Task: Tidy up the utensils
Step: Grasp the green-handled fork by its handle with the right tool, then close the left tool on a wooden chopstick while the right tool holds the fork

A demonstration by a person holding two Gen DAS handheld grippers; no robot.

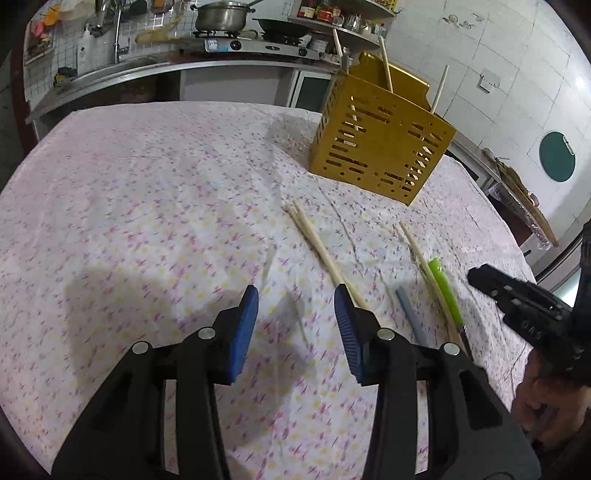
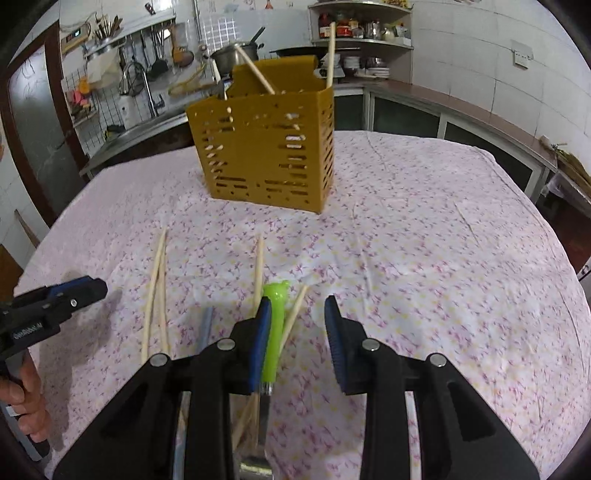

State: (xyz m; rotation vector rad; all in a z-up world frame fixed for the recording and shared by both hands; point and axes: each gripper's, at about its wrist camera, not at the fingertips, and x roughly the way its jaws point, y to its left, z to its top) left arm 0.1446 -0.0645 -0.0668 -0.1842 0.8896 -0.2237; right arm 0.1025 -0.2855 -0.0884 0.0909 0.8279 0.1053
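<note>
A yellow slotted utensil holder (image 1: 380,144) (image 2: 266,147) stands on the flowered tablecloth with several chopsticks upright in it. A pair of chopsticks (image 1: 321,251) (image 2: 157,291) lies on the cloth. Beside it lie a green-handled utensil (image 1: 445,290) (image 2: 275,325), more chopsticks (image 1: 424,269) (image 2: 258,273) and a grey-blue handle (image 1: 410,314) (image 2: 205,328). My left gripper (image 1: 295,314) is open and empty above the cloth, its right finger over the chopstick pair. My right gripper (image 2: 297,321) is open and empty, its left finger just in front of the green handle.
The table (image 2: 443,240) is covered by the pink flowered cloth. A kitchen counter with sink (image 1: 118,62), stove and pot (image 1: 221,16) runs behind it. Shelves with jars (image 2: 354,29) stand in the back corner. The other gripper shows in each view (image 1: 517,306) (image 2: 55,299).
</note>
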